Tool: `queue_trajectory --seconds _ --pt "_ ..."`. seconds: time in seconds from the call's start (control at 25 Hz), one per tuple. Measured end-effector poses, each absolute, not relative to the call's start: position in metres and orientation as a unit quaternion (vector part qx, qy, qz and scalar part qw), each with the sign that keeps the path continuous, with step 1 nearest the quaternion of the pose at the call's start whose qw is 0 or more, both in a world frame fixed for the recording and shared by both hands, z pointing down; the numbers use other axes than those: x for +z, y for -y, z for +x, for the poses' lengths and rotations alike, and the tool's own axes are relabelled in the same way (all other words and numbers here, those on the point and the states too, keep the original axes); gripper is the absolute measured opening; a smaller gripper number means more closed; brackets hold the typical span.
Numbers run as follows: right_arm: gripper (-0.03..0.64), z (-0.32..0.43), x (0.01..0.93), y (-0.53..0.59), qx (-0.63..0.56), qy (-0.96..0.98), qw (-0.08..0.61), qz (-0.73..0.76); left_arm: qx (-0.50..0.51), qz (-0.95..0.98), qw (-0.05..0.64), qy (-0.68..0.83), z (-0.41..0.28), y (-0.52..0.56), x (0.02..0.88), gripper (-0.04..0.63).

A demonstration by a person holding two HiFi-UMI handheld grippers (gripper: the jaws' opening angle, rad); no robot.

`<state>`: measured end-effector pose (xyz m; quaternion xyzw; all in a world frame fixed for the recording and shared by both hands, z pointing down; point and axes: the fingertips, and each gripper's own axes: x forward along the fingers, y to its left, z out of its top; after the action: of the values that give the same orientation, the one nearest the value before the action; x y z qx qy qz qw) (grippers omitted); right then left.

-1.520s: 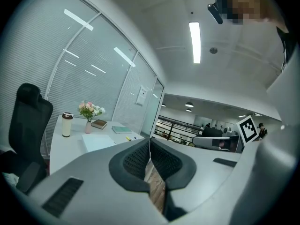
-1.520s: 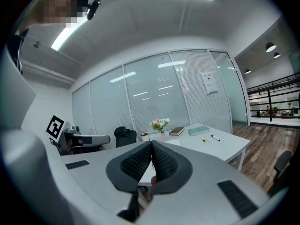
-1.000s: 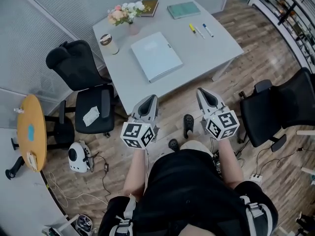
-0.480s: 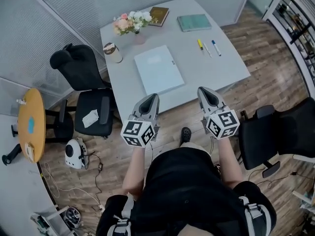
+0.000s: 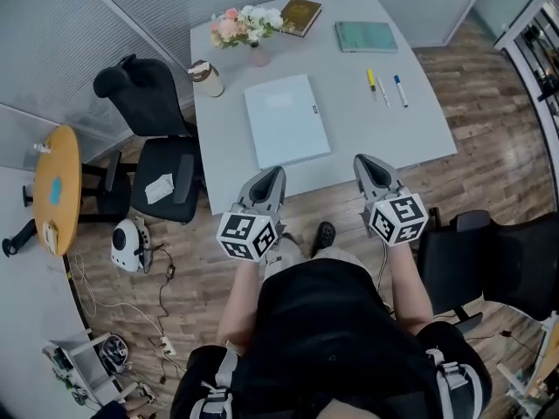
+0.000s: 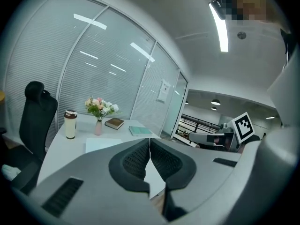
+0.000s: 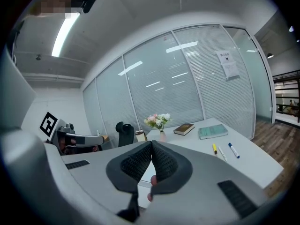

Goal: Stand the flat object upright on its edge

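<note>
Well, the pale blue flat rectangular folder [image 5: 286, 119] lies face-down in the middle of the grey table [image 5: 419, 120], apart from both grippers. The left gripper [image 5: 272, 173] and right gripper [image 5: 365, 161] hover with jaws pressed together, empty. The folder looks light, stiff and smooth (probably slippery), so pinch its long edges.

Right gripper [image 7: 151, 143], jaws together and empty, faces a table [image 7: 248, 159] bearing flowers [image 7: 158, 120].

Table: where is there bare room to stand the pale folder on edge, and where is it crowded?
Bare: the table at its right front corner, between the pens and the near edge, and the strip between the pale folder and pens. Crowded: the far edge, with cup, flowers, brown book and teal book.
</note>
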<state>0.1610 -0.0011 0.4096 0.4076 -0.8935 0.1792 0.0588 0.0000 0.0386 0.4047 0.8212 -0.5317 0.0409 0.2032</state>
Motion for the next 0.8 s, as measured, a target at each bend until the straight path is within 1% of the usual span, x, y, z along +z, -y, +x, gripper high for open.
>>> queue_trajectory --seconds 0.2,0.48,0.8 --pt "0.018 0.154 0.418 0.014 0.190 0.896 0.061 0.397 0.049 0.810 0.213 0.545 -0.009 -0.035 0.413 0.023" --pt "0.018 0.136 0.436 0.030 0.197 0.898 0.081 0.386 0.046 0.799 0.225 0.556 -0.030 -0.018 0.430 0.023" --pt "0.018 0.119 0.419 0.075 0.180 0.897 0.087 0.394 0.027 0.794 0.219 0.567 -0.066 0.030 0.420 0.023"
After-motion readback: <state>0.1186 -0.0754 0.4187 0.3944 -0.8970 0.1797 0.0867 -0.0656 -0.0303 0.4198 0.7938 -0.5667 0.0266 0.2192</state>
